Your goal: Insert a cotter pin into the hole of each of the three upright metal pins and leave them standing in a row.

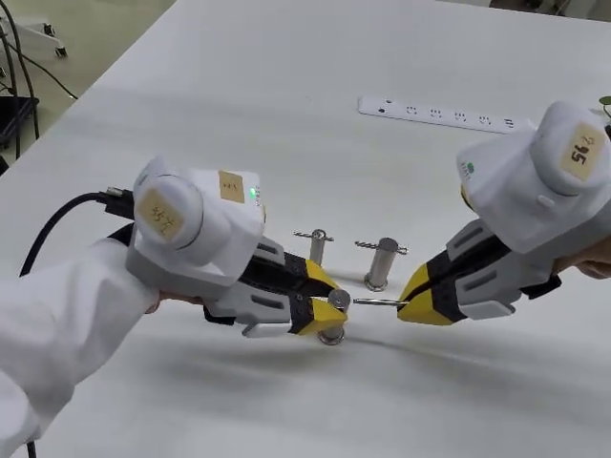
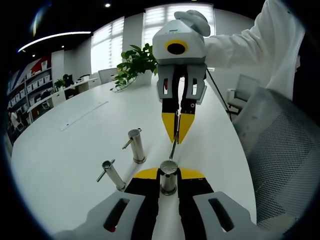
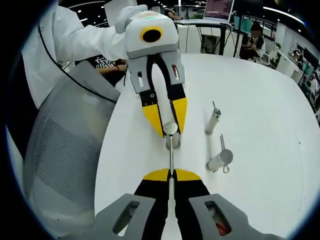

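**Head view: final insertion under way**

The last metal pin is standing on the desk, with the left claw clamping it. The right claw is pinching the loose cotter pin, its tip at the pin's head. Any misalignment is risking a bent wire or a tipped pin. The left neighbour and right neighbour are already carrying theirs. That is making three metal pins and three cotter pins.

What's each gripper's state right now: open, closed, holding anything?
Left gripper: closed on an upright metal pin.
Right gripper: closed on a cotter pin, whose tip is at that metal pin's head.
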`<act>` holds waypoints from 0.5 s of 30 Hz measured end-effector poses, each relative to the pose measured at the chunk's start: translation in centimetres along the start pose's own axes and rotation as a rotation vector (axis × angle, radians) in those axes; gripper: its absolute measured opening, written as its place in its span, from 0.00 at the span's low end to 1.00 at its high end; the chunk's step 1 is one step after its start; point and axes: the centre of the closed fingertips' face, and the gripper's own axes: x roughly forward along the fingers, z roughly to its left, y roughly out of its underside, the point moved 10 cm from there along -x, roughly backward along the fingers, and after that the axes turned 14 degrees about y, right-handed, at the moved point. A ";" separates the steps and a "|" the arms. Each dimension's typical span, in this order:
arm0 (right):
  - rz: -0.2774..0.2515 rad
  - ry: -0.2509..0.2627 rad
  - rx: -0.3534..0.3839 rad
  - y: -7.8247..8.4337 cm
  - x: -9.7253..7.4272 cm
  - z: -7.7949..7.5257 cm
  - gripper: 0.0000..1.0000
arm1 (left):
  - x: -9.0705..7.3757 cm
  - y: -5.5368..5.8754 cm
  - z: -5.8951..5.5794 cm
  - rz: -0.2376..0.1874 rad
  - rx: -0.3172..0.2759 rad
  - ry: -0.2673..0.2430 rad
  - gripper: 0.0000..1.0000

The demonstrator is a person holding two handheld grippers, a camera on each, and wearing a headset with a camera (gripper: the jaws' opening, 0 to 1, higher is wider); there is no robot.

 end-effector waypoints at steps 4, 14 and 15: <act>0.009 -0.009 -0.008 0.0 0.2 0.0 0.00 | 0.0 0.1 0.1 0.001 -0.002 0.003 0.10; 0.002 -0.020 -0.009 -0.4 0.6 0.2 0.00 | 0.1 0.0 0.1 0.000 -0.008 0.009 0.10; -0.001 -0.023 -0.008 -0.5 0.7 0.2 0.00 | 0.1 0.0 0.1 -0.001 -0.009 0.010 0.10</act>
